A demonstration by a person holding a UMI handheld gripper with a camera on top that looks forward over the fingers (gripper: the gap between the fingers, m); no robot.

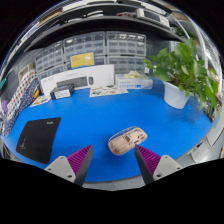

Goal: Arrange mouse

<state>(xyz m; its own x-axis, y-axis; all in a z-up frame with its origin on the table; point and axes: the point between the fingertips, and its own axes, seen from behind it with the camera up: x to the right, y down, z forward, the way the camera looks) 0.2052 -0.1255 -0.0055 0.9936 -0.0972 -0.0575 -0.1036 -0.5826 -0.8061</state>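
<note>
Hand-held gripper [112, 158] spread wide; mouse [127, 141] just ahead between its fingers, details indistinct.

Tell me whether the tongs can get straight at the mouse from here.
Probably yes. The tongs are open, and the mouse lies on the blue table just ahead of them, slightly toward the right finger. Nothing sits between; the black mouse pad lies off to the left.
</note>
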